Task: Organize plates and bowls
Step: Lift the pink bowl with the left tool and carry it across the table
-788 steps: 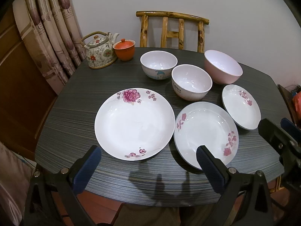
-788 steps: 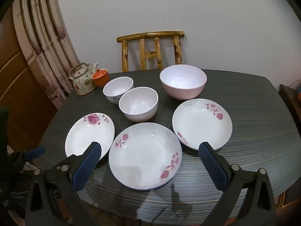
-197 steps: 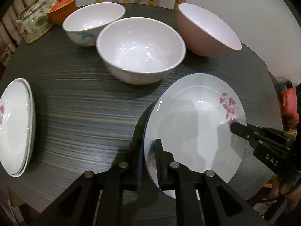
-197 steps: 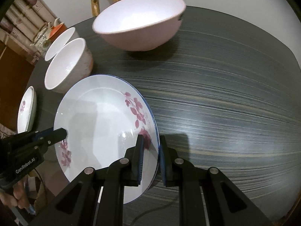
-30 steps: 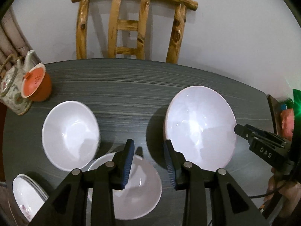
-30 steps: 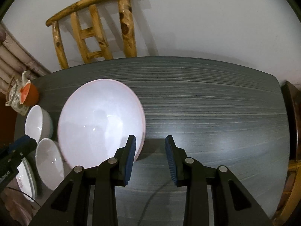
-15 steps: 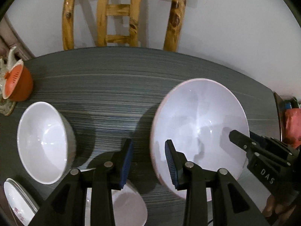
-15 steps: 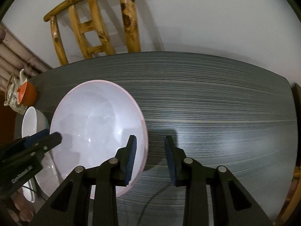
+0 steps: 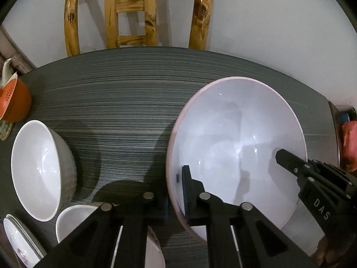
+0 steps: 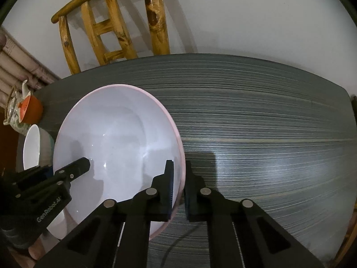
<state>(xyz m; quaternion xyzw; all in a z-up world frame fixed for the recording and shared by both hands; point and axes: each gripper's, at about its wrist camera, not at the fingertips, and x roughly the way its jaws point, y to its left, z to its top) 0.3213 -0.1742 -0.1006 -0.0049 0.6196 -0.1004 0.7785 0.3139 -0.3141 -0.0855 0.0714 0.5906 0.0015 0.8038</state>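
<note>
A large pink bowl [image 9: 234, 138] with a white inside stands on the dark striped table [image 9: 122, 89]. My left gripper [image 9: 175, 192] is closing on its left rim, one finger inside and one outside, pads against the wall. My right gripper [image 10: 178, 178] is closing on the opposite rim of the pink bowl [image 10: 116, 143] in the same way. Each gripper shows in the other's view: the right gripper [image 9: 283, 156] and the left gripper [image 10: 84, 163]. Two white bowls [image 9: 35, 174] [image 9: 75, 223] sit to the left, beside stacked floral plates [image 9: 17, 245].
An orange lidded cup [image 9: 13, 105] and a teapot [image 10: 13, 111] stand at the table's far left. A wooden chair [image 9: 133, 17] is behind the table against the white wall. A wide bare stretch of the table [image 10: 267, 134] lies right of the pink bowl.
Both grippers have come down onto the pink bowl. Their jaws, apart and straddling the rim before, have narrowed onto its left and right rims.
</note>
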